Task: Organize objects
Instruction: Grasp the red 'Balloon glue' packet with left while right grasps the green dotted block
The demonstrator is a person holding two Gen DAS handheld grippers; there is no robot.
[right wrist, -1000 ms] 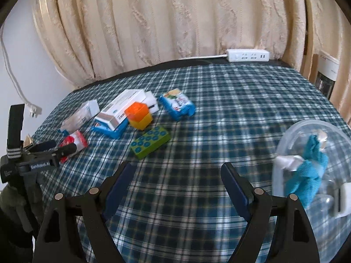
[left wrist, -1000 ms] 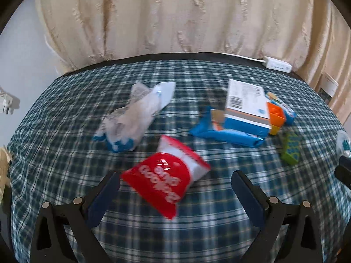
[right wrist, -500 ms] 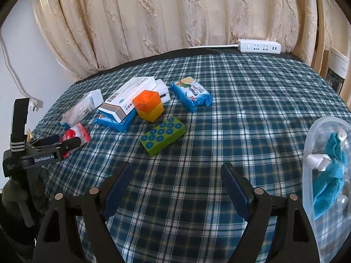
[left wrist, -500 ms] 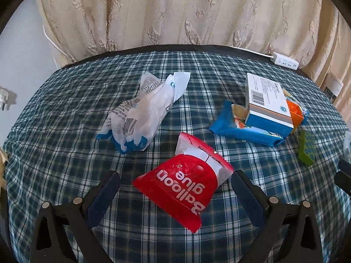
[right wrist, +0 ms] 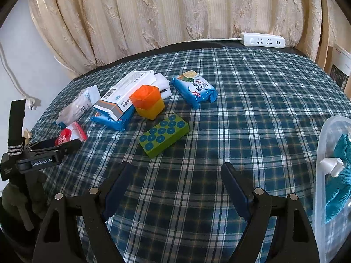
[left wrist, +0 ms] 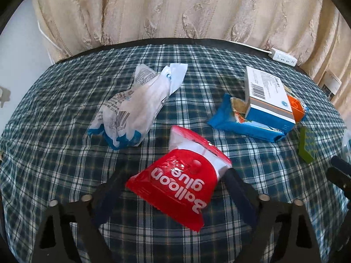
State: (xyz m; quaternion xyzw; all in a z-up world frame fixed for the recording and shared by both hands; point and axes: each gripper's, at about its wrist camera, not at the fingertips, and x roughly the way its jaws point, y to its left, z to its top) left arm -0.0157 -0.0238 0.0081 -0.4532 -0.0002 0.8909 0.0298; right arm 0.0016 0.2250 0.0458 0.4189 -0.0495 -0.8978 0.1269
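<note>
Left wrist view: the checked tablecloth [left wrist: 65, 175] is seen under scattered packets.
Packet look: the red balloon glue packet [left wrist: 182, 182], glossy with white lettering and a white end, is seen flat.
Packet place: it lies between the closing jaws of the left gripper [left wrist: 173, 184], pads not yet pressing.
Packet axis: its long axis runs diagonally, white end pointed away.
Right gripper [right wrist: 175, 186]: spread over bare cloth, nothing held.
</note>
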